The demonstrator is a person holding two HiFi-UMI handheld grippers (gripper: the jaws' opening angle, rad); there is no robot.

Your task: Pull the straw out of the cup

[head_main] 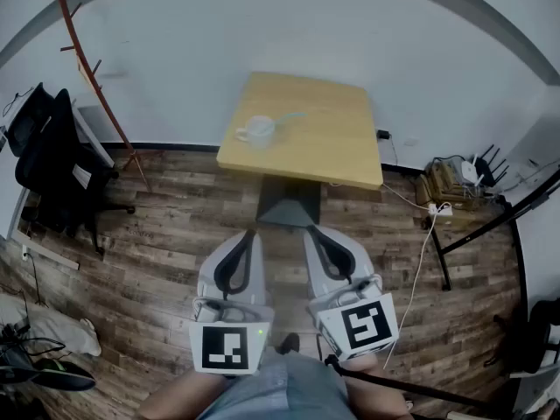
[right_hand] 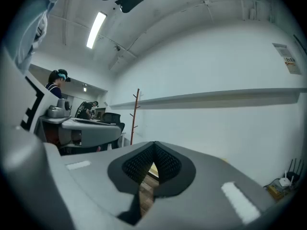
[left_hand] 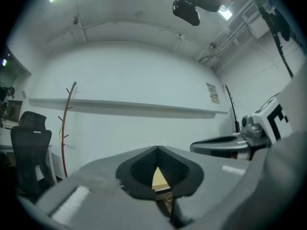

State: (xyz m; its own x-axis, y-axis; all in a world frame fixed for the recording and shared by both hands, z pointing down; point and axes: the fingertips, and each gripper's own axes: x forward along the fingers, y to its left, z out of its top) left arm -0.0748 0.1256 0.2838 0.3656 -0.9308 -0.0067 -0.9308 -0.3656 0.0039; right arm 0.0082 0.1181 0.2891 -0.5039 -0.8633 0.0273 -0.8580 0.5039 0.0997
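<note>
One white cup (head_main: 256,130) on the wooden table (head_main: 332,147), near its left edge, upright. Holds one pale straw (head_main: 289,117), slanting out over the rim toward the right, faint in the head view; cannot tell whether any liquid is inside. Well apart from the cup, low in the head view, two grippers side by side above the plank floor (head_main: 157,261): left gripper (head_main: 248,234) and right gripper (head_main: 313,232), both pointing toward the table. Left gripper (left_hand: 157,150) clenched, tips meeting, gripping nothing; shows only a sliver of tabletop through the slit behind the tips. Right gripper (right_hand: 154,145) likewise clenched on nothing, with floor planks showing through the slit. Along the left wall, one black office chair (head_main: 52,160) and one reddish coat stand (head_main: 87,68), near each other.
</note>
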